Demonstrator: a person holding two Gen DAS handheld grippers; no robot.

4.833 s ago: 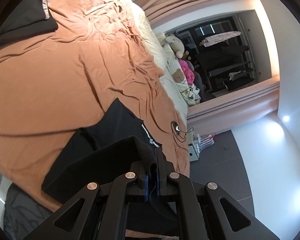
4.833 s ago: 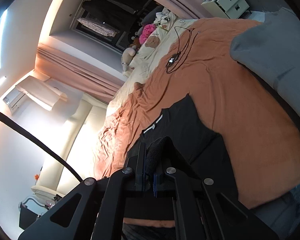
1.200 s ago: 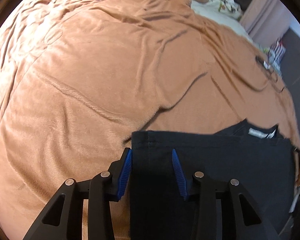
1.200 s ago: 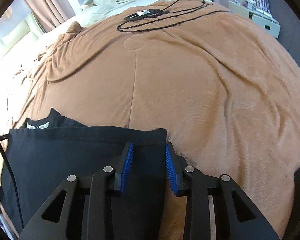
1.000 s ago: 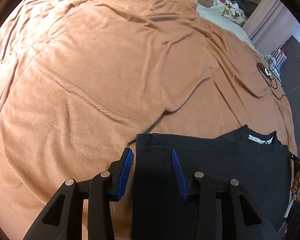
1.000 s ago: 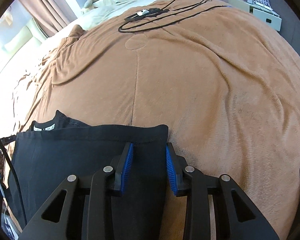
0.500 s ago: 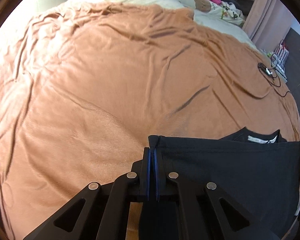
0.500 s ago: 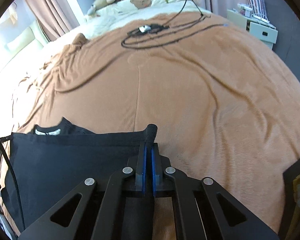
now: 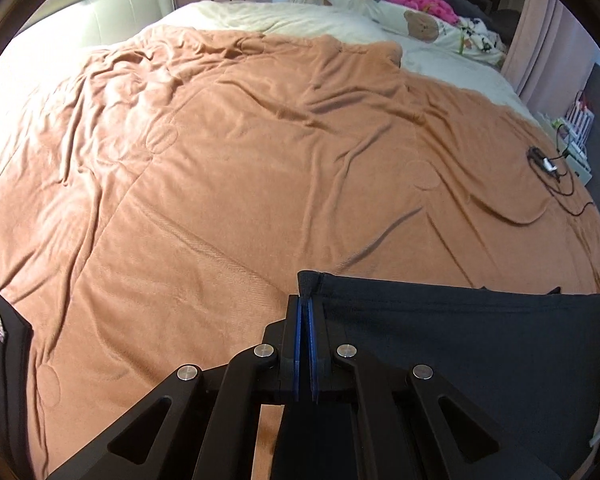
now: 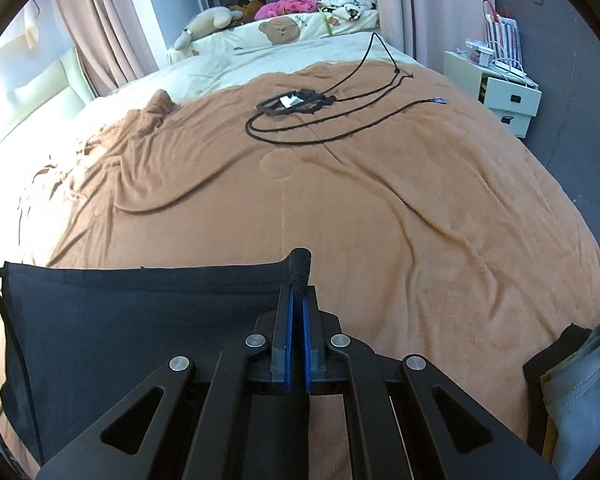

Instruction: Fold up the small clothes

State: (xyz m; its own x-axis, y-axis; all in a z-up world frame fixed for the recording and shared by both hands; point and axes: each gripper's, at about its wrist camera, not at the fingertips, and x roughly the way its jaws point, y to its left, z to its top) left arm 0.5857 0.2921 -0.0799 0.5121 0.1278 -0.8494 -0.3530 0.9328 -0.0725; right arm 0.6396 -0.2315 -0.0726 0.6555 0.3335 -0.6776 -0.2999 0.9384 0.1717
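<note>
Blue pads of left gripper (image 9: 305, 322) clenching on one top corner of black garment (image 9: 460, 344); right gripper (image 10: 296, 320) pinching opposite corner, cloth bunching above pads. Stretching top hem taut between both, body hanging limp just above brown blanket (image 9: 240, 200). Judging fabric light, soft, floppy, not fragile; sagging wherever unsupported, likely slipping if pinch shallow. Gripping at corners, deep over hem seam, looking best. Lying well apart on blanket: black cable (image 10: 300, 116).
</note>
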